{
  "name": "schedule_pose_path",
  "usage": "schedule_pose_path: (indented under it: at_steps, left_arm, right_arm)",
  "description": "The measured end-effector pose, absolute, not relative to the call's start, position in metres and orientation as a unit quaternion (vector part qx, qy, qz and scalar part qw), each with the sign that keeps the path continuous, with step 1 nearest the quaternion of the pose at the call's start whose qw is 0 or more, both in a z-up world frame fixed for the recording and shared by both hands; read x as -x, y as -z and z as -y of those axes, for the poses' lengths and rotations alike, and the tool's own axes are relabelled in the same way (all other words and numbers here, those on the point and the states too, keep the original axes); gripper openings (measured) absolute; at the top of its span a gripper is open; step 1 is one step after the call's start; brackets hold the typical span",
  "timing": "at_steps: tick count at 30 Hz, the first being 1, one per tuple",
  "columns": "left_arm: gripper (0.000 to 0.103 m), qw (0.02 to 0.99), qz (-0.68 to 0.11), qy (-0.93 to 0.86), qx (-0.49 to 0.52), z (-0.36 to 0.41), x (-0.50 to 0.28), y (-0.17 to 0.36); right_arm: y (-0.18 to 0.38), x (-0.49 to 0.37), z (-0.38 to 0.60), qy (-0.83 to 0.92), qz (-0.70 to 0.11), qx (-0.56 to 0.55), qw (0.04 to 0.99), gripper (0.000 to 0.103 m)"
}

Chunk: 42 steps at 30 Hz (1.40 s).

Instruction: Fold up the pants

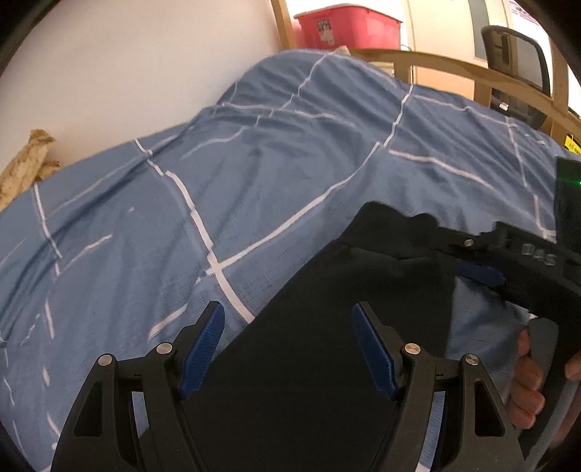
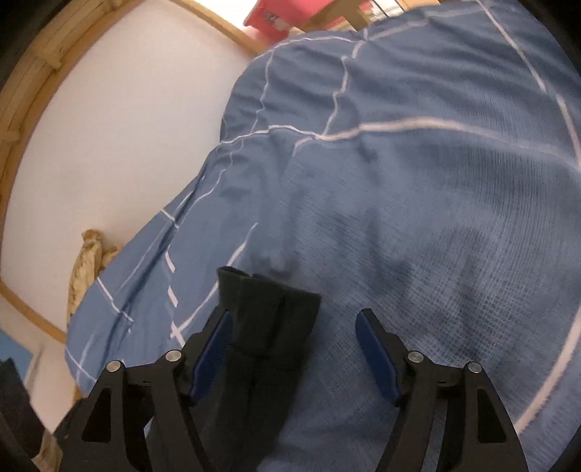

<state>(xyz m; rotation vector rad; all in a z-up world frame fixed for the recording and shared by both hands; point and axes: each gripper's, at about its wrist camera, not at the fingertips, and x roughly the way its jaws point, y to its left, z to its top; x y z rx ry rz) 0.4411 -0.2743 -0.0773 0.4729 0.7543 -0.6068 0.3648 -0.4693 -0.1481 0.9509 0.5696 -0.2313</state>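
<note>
The black pants (image 1: 319, 345) lie on a blue checked duvet (image 1: 218, 174). My left gripper (image 1: 288, 316) is open, with the pants' flat fabric between and under its blue-padded fingers. My right gripper (image 1: 483, 272) shows at the right of the left wrist view, at the pants' far end, held by a hand (image 1: 526, 381). In the right wrist view the right gripper (image 2: 294, 323) is open, and a ribbed leg cuff of the pants (image 2: 265, 319) lies between its fingers, close against the left pad (image 2: 214, 352).
The duvet (image 2: 417, 218) covers a bed with a wooden frame (image 1: 454, 69). A white wall (image 1: 127, 72) runs along the bed's left. A red bin (image 1: 348, 25) and an office chair (image 1: 515, 54) stand beyond the bed. A beige cloth (image 1: 25, 163) lies at the wall.
</note>
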Motion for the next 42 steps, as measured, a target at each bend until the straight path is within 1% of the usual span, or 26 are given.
schedule_pose_path:
  at_steps: [5, 9, 10, 11, 13, 14, 16, 19, 22, 25, 30, 32, 34, 35, 38, 39, 41, 42]
  left_arm:
    - [0.072, 0.855, -0.356, 0.282, -0.252, 0.275, -0.455, 0.089]
    - [0.072, 0.854, -0.358, 0.289, -0.243, 0.272, -0.458, 0.089]
    - [0.072, 0.854, -0.358, 0.293, -0.239, 0.273, -0.459, 0.088]
    - [0.072, 0.854, -0.358, 0.297, -0.233, 0.273, -0.461, 0.087]
    - [0.072, 0.850, -0.367, 0.306, -0.220, 0.275, -0.464, 0.084]
    - [0.072, 0.848, -0.375, 0.309, -0.212, 0.276, -0.467, 0.083]
    - [0.072, 0.843, -0.392, 0.312, -0.196, 0.280, -0.473, 0.081]
    - [0.072, 0.834, -0.406, 0.325, -0.183, 0.289, -0.477, 0.080]
    - [0.072, 0.815, -0.415, 0.357, -0.191, 0.309, -0.476, 0.079]
    - [0.072, 0.791, -0.420, 0.388, -0.220, 0.335, -0.471, 0.082]
    - [0.070, 0.746, -0.407, 0.439, -0.289, 0.377, -0.458, 0.088]
    - [0.065, 0.731, -0.417, 0.452, -0.295, 0.386, -0.458, 0.093]
    - [0.063, 0.712, -0.445, 0.465, -0.282, 0.395, -0.460, 0.100]
    - [0.058, 0.708, -0.450, 0.466, -0.283, 0.399, -0.460, 0.103]
    - [0.054, 0.697, -0.466, 0.465, -0.285, 0.405, -0.463, 0.115]
    - [0.047, 0.695, -0.478, 0.464, -0.270, 0.406, -0.466, 0.118]
    - [0.041, 0.694, -0.492, 0.462, -0.250, 0.404, -0.467, 0.121]
    - [0.036, 0.696, -0.489, 0.462, -0.251, 0.404, -0.465, 0.121]
  right_arm:
    - [0.148, -0.375, 0.461, 0.076, -0.263, -0.431, 0.859, 0.072]
    - [0.145, -0.380, 0.454, 0.073, -0.250, -0.410, 0.874, 0.071]
    - [0.144, -0.382, 0.451, 0.074, -0.248, -0.400, 0.879, 0.069]
    - [0.142, -0.385, 0.448, 0.079, -0.249, -0.383, 0.886, 0.065]
    - [0.145, -0.389, 0.444, 0.086, -0.257, -0.359, 0.893, 0.043]
    - [0.147, -0.389, 0.446, 0.085, -0.260, -0.364, 0.890, 0.039]
    - [0.151, -0.385, 0.451, 0.084, -0.257, -0.381, 0.884, 0.023]
    - [0.152, -0.357, 0.449, 0.107, -0.245, -0.395, 0.879, 0.017]
    - [0.147, -0.334, 0.434, 0.146, -0.248, -0.374, 0.882, 0.016]
    - [0.149, -0.330, 0.426, 0.173, -0.256, -0.355, 0.882, 0.015]
    - [0.163, -0.321, 0.440, 0.171, -0.248, -0.411, 0.860, 0.015]
    - [0.162, -0.320, 0.439, 0.172, -0.247, -0.408, 0.862, 0.015]
    - [0.163, -0.319, 0.440, 0.170, -0.246, -0.412, 0.861, 0.015]
    - [0.163, -0.320, 0.441, 0.169, -0.245, -0.417, 0.859, 0.015]
    - [0.165, -0.320, 0.442, 0.166, -0.244, -0.426, 0.855, 0.015]
    - [0.165, -0.320, 0.442, 0.166, -0.243, -0.427, 0.855, 0.015]
    - [0.167, -0.320, 0.444, 0.166, -0.244, -0.431, 0.853, 0.015]
    - [0.168, -0.321, 0.445, 0.165, -0.244, -0.436, 0.850, 0.015]
